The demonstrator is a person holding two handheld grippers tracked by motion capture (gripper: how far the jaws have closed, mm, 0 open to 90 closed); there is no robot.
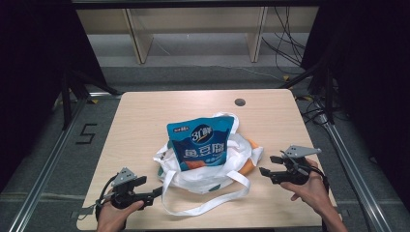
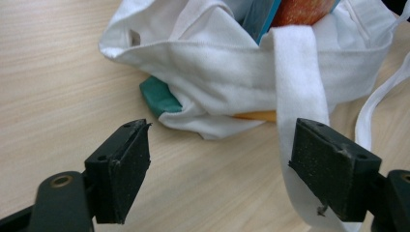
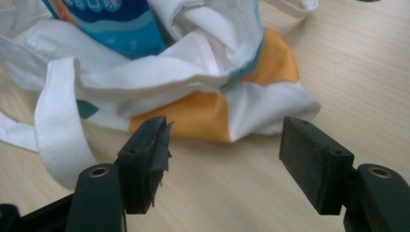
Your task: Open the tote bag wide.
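Tote bag (image 1: 212,169), white cloth with orange and teal patches: lies slumped at the centre of the high view, on the wooden table (image 1: 145,116), mouth gaping toward the top of the frame. We read its long axis as running left to right across the frame, though the crumpled cloth makes this approximate.

Snack pouch (image 1: 203,142), blue, printed: stands upright in the bag's mouth, its top edge toward the upper part of the frame. We judge the bag's folds prop it there.

Strap (image 1: 208,203), white webbing: loops loose over the table toward the bottom of the frame. In the left gripper view it passes beneath the jaw at lower right.

Left gripper (image 1: 145,189): lower left of the high view, jaws spread, nothing held, aimed at the bag's near corner. We take this as readiness to grip cloth or strap.

Right gripper (image 1: 270,165): centre right, jaws spread, nothing between them, facing the orange corner from just beside it.
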